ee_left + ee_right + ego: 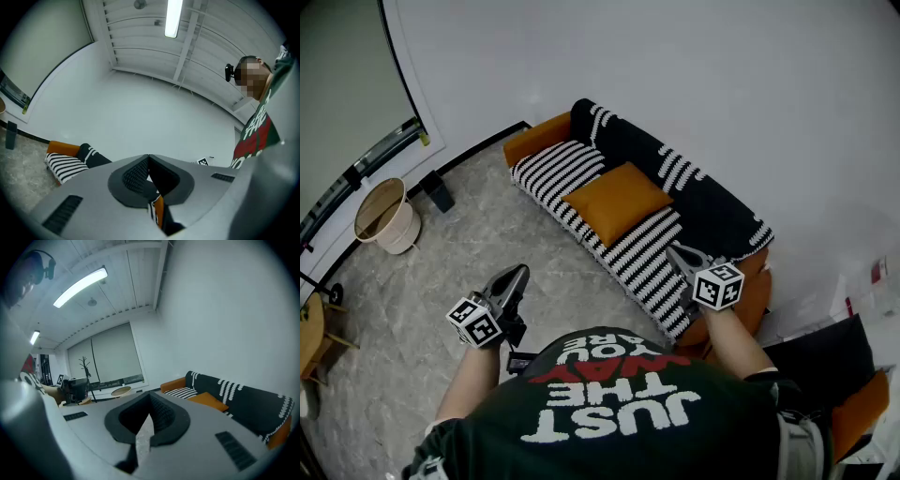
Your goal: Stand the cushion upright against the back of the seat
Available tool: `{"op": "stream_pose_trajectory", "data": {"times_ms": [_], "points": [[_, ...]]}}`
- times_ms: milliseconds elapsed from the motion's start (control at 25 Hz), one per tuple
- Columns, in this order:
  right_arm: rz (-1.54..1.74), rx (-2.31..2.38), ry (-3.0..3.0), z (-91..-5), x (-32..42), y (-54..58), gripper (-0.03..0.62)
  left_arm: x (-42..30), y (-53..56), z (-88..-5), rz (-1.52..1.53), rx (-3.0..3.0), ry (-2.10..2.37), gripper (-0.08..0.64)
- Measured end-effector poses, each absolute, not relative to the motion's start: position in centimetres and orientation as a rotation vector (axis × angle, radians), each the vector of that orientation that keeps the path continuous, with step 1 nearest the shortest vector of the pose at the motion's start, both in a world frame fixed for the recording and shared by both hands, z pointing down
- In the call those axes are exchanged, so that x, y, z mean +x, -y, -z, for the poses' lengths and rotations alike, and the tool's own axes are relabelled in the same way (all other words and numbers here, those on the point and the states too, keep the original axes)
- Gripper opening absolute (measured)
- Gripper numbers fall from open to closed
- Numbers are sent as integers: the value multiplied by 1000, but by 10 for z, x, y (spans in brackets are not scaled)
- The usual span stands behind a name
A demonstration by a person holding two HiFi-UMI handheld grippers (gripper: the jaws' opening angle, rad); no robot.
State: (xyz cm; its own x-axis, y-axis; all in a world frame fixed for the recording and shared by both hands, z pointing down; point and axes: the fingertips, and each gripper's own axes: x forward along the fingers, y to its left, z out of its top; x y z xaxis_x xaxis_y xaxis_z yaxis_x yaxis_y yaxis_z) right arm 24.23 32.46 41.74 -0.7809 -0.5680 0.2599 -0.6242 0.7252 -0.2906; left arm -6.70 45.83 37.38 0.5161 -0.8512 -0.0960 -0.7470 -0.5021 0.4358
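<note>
An orange cushion (614,202) lies flat on the seat of a sofa (712,211) draped in a black and white striped cover; it also shows in the right gripper view (211,401). My left gripper (517,274) hangs over the floor in front of the sofa, well short of the cushion, jaws shut and empty (148,156). My right gripper (680,253) hovers over the striped seat near the sofa's right end, to the right of the cushion. Its jaw tips meet with nothing between them (150,395). Neither gripper touches the cushion.
The sofa stands against a white wall (722,94). On the grey floor to the left are a woven basket (386,216) and a small dark box (441,192). A wooden table edge (307,333) is at far left, a black bag (825,361) at right.
</note>
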Motion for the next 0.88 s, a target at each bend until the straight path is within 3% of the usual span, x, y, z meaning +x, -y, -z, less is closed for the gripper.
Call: {"op": "stream_pose_trajectory", "data": {"times_ms": [880], "points": [[-595,998,2823,-416,305,-313,21,-8,-434,-363,420,2452,1313,11]]}}
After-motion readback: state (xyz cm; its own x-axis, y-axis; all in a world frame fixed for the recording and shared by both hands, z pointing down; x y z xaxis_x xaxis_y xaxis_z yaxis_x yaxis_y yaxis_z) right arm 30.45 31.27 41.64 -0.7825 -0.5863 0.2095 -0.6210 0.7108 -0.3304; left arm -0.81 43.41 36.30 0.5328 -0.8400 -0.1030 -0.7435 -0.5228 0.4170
